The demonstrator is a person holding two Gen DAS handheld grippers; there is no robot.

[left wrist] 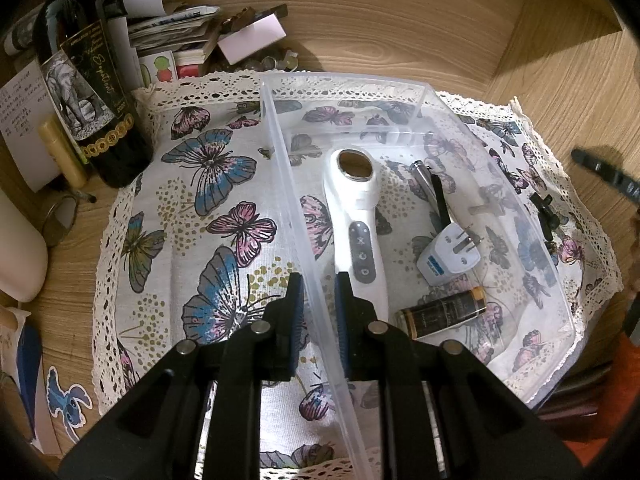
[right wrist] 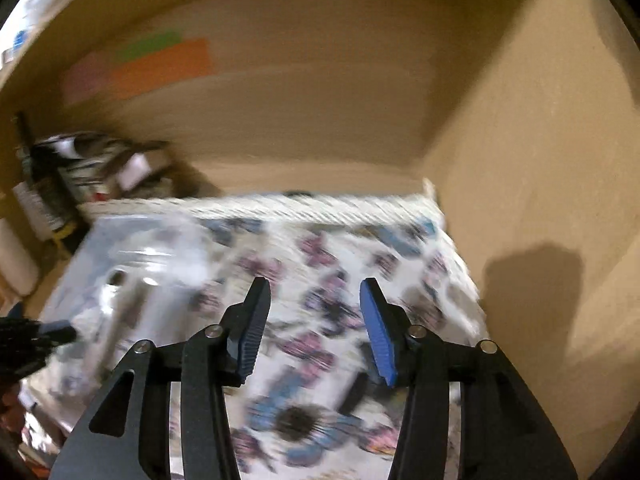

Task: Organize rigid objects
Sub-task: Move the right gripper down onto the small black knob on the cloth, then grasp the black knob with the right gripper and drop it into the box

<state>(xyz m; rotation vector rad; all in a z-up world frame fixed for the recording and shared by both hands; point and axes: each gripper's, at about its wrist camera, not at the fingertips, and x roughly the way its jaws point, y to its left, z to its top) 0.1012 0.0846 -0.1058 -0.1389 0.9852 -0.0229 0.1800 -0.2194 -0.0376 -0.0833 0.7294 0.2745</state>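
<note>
On the butterfly cloth [left wrist: 208, 184] covering the bench, the clear bin [left wrist: 552, 280] has its wall pinched by the left hand-held gripper [left wrist: 318, 300], while the black clip [left wrist: 545, 216] lies just outside its opposite wall, nearer the empty, parted right hand-held gripper [right wrist: 314, 328].

both wrist views look steeply down, close over the butterfly cloth [left wrist: 208, 208].

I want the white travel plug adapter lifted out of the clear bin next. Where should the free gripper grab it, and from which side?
Grip the white plug adapter across its blocky body, coming from above with the right gripper, which is open and empty. Its metal prongs stick up and away toward the bin's far wall, so they offer a poor hold; the flat body sides suit the pads better. The clear bin walls probably block a sideways approach.
</note>
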